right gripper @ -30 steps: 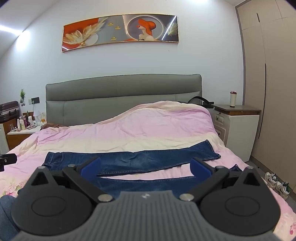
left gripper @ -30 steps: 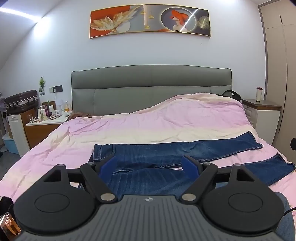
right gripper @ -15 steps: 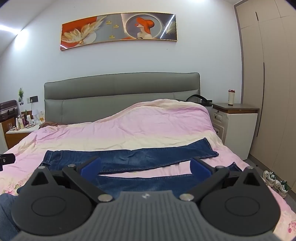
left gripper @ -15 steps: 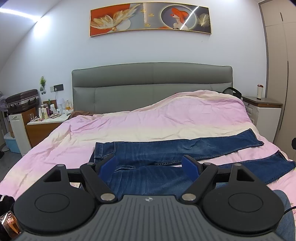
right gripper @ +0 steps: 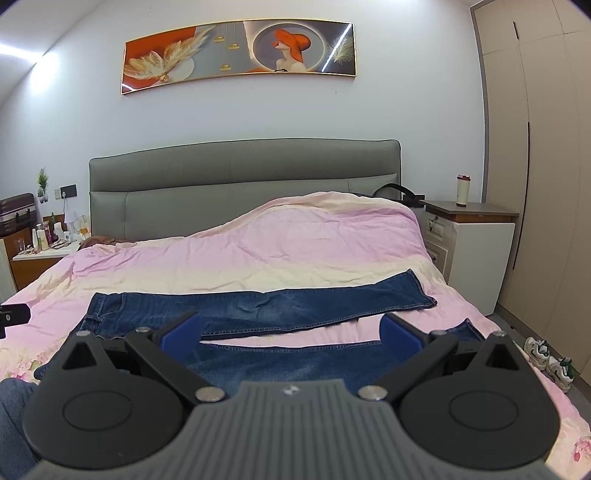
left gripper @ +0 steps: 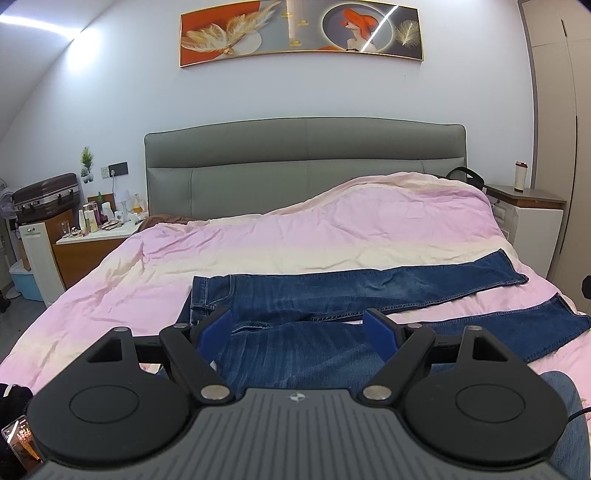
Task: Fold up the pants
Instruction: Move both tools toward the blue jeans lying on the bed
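Left wrist view: one pair of jeans (left gripper: 332, 291) lies flat across the pink bedspread (left gripper: 295, 236), waistband toward 9 o'clock, two legs running toward 3 o'clock and splayed apart. The left gripper (left gripper: 297, 326) hangs over the near leg at 6 o'clock, its two blue fingers (left gripper: 214, 328) spread wide, gripping nothing. One grey headboard (left gripper: 303, 158) stands at 12 o'clock under one framed picture (left gripper: 301, 31). One cluttered bedside table (left gripper: 96, 232) at 9 o'clock, one suitcase (left gripper: 46, 197) beyond it. One cup (left gripper: 521, 176) on the cabinet at 3 o'clock.

Right wrist view: the same jeans (right gripper: 258, 308), hems toward 3 o'clock. The right gripper (right gripper: 290, 332) is likewise spread wide and empty above the near leg. One bedside cabinet (right gripper: 476, 251) at 2 o'clock carries the cup (right gripper: 463, 190); one pair of sneakers (right gripper: 548, 360) on the floor at 4 o'clock; wardrobe (right gripper: 546, 184) at 3 o'clock.
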`<state>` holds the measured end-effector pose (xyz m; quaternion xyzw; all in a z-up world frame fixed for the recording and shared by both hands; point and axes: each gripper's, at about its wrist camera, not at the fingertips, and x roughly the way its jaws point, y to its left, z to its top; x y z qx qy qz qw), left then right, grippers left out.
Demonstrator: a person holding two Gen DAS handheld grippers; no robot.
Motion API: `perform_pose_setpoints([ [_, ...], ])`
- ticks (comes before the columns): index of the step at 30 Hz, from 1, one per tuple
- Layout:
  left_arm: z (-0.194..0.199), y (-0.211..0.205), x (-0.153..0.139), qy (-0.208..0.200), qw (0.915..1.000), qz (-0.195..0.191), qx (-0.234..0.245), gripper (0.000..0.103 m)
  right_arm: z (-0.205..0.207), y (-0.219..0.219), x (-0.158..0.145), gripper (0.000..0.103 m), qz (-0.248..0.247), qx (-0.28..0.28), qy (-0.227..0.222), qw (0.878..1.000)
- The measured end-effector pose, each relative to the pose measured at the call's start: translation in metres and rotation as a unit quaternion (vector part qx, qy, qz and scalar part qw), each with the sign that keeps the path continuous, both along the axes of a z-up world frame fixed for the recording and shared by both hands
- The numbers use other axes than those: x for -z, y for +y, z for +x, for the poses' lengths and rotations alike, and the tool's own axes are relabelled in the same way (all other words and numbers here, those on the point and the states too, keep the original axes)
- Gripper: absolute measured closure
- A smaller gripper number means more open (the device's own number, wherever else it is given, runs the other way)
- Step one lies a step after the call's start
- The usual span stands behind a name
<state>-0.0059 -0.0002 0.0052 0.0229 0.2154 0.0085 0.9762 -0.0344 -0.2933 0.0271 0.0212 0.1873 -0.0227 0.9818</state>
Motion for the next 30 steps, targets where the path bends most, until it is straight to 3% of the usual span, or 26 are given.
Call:
perform_pose_setpoints([
  [30, 0.0035, 0.0000, 0.0055, 0.045, 0.9990, 0.008, 0.003, 0.009, 0.0052, 0.0046, 0.0105, 0.005, -0.010, -0.007, 0.042, 0.999],
])
